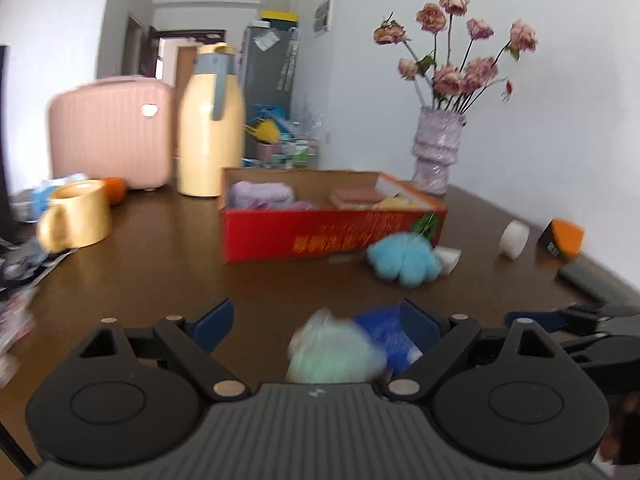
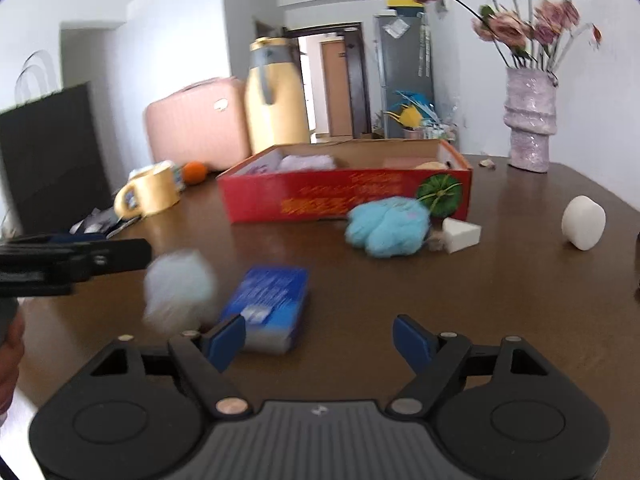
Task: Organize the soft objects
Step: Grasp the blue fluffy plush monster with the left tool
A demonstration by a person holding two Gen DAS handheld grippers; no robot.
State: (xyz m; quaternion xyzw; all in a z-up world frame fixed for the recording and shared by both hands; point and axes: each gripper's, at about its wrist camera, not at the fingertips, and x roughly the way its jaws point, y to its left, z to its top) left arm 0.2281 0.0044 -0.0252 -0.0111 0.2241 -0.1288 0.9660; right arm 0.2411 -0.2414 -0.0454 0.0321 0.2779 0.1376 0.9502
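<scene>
A pale green fluffy ball [image 1: 334, 350] lies between the wide-open fingers of my left gripper [image 1: 320, 320], blurred; in the right wrist view the ball [image 2: 178, 290] sits just off the left gripper's tip [image 2: 120, 256]. A blue tissue pack [image 2: 270, 306] lies beside it, also in the left view [image 1: 390, 334]. My right gripper [image 2: 320, 342] is open and empty above the table. A blue fluffy paw [image 2: 386, 226] lies before the red box [image 2: 344, 200], which holds a purple cloth [image 1: 260, 194] and sponges [image 1: 356, 196].
On the brown table [image 2: 500, 300] stand a yellow mug [image 1: 78, 216], yellow thermos [image 1: 210, 120], pink case [image 1: 112, 132], orange [image 2: 195, 172], and flower vase [image 2: 528, 120]. A white wedge sponge [image 2: 460, 234] and white round object [image 2: 583, 222] lie right. Papers [image 1: 20, 276] lie at the left edge.
</scene>
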